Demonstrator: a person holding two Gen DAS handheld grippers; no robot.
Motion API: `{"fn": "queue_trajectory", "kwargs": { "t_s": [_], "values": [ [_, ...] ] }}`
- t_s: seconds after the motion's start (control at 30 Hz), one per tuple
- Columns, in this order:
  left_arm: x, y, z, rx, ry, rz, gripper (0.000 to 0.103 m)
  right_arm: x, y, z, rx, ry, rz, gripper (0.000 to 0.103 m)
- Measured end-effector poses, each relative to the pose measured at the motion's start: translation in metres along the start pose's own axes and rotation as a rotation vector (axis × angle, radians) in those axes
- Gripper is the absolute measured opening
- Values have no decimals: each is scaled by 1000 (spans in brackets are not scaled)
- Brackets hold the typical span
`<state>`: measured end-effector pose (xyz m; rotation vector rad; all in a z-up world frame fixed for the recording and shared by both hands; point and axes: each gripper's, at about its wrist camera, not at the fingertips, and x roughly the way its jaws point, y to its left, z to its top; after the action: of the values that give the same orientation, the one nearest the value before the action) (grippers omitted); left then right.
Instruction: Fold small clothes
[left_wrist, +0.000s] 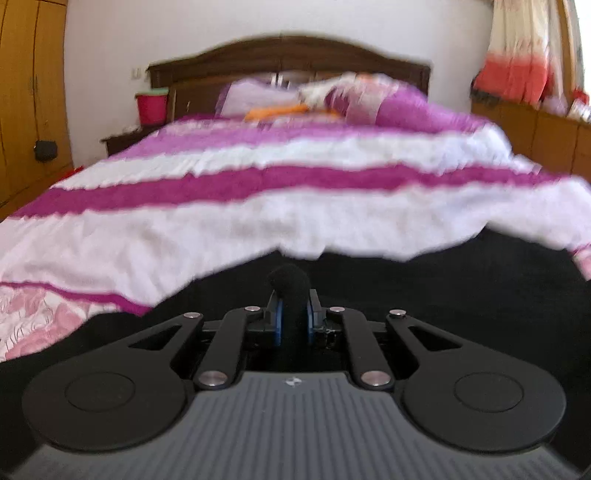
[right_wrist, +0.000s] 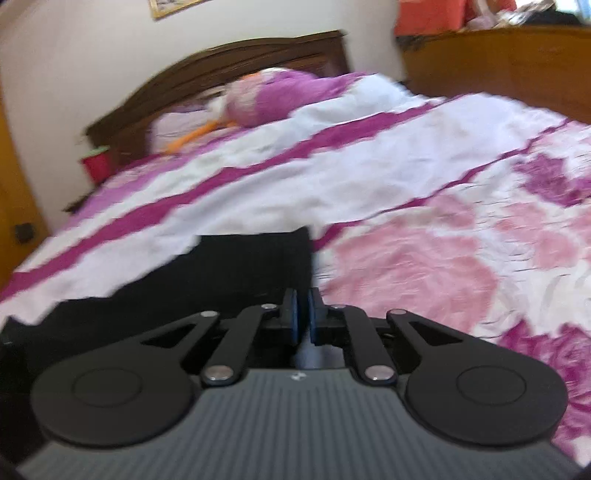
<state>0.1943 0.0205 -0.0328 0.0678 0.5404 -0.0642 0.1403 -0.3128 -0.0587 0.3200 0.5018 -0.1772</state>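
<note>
**Black cloth pinched at two spots on the bed**

The black cloth (left_wrist: 424, 295) lies flat on the bed cover (left_wrist: 258, 225), which has pink and white stripes. In the left wrist view it fills the lower middle and lower right of the frame. It is spread out flat, and I think that is so it can be folded neatly.

At the lower middle of that view, the left gripper (left_wrist: 293, 314) has its two fingers almost closed. A little bunch of the black cloth pokes up between the blue pads (left_wrist: 279, 319). It looks pinched tight there, so that this part can be lifted and pulled over.

In the right wrist view, the cloth (right_wrist: 236, 266) sits in the lower left and middle of the frame. Its straight edge runs down the middle, next to the big pink flowers on the cover. The right gripper (right_wrist: 303, 314) is at that edge with its fingers pressed nearly together. The picture is blurry, so I cannot tell if any cloth is between the pads.

Two hands at two spots would keep the fold straight.
</note>
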Motion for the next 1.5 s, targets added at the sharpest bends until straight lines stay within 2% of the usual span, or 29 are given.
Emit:
{"fn": "queue_trajectory", "kwargs": {
  "t_s": [0.03, 0.1, 0.17, 0.23, 0.3, 0.37, 0.6, 0.67, 0.73, 0.8, 0.9, 1.17, 1.3, 1.37, 1.43, 1.5],
  "values": [
    [8, -1, -3, 7, 33, 9, 14, 5, -4, -3, 4, 12, -36, 6],
    [20, 0, -11, 7, 67, 29, 24, 14, -14, -7, 50, 53, -35, 2],
    [20, 1, -12, 3, 64, 52, 32, 17, -21, -8, 87, 62, -22, 2],
    [20, 4, -12, -5, 66, 66, 40, 18, -20, -9, 69, 59, -29, 2],
    [16, 8, -12, -16, 66, 81, 53, 19, -17, -11, 48, 58, -39, 5],
    [9, 14, -9, -22, 67, 94, 57, 18, -14, -12, 43, 63, -39, 5],
    [-45, 44, -8, 0, 63, 156, 60, 17, -16, -6, 60, 90, -17, 8],
    [-64, 60, -10, 1, 62, 190, 61, 11, -16, 0, 52, 113, -1, 17],
    [-82, 76, -12, -17, 60, 220, 62, 2, -14, 4, 46, 125, 25, 39],
    [-102, 94, -15, -48, 56, 248, 65, -15, -11, 6, 36, 109, 44, 45],
    [-130, 120, -22, -94, 48, 293, 68, -43, -5, 10, 6, 92, 70, 45],
    [-194, 170, -53, -245, 60, 419, 77, -110, 11, 15, -4, 116, 168, 45],
    [-209, 183, -75, -378, 87, 408, 81, -134, 23, 6, -15, 140, 234, 45],
    [-210, 188, -86, -439, 113, 394, 81, -142, 29, -2, -37, 149, 245, 50],
    [-206, 191, -96, -497, 148, 393, 82, -147, 34, -13, -56, 158, 247, 59],
    [-199, 194, -104, -561, 176, 387, 82, -149, 38, -24, -77, 168, 245, 59]
  ]
}}
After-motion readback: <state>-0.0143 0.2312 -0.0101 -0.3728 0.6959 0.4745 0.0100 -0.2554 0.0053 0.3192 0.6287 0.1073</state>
